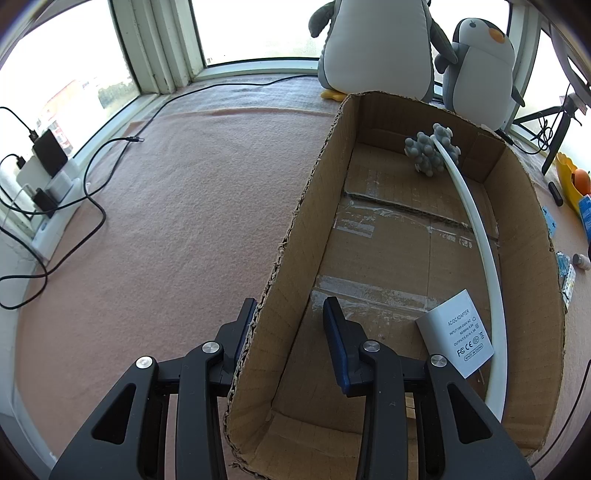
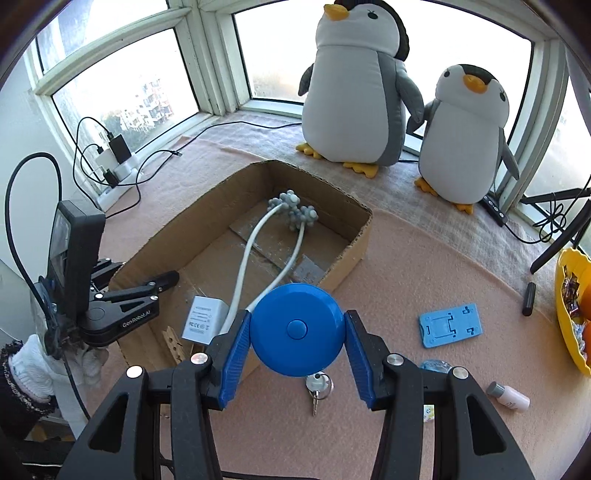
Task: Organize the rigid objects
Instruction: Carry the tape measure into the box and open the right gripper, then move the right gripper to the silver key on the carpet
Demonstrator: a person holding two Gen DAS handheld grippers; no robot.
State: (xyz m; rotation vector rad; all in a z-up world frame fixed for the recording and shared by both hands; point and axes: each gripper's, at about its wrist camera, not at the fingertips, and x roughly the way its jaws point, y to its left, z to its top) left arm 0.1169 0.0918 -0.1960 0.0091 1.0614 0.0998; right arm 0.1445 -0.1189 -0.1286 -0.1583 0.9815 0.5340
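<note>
Right gripper (image 2: 295, 334) clamps the blue round disc (image 2: 295, 328), held above the mat just beside the cardboard box (image 2: 354, 243). Left gripper (image 1: 290, 325) pinches the box's side wall. White adapter (image 1: 456, 332) and massager (image 1: 432, 149) lie inside.

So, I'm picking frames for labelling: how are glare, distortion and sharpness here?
Left wrist view: windows blown out white, heavy fisheye bending of the cardboard box, adapter print sharp. Right wrist view: same backlight, yet penguins evenly lit, blue disc crisp, corners vignetted dark.
</note>
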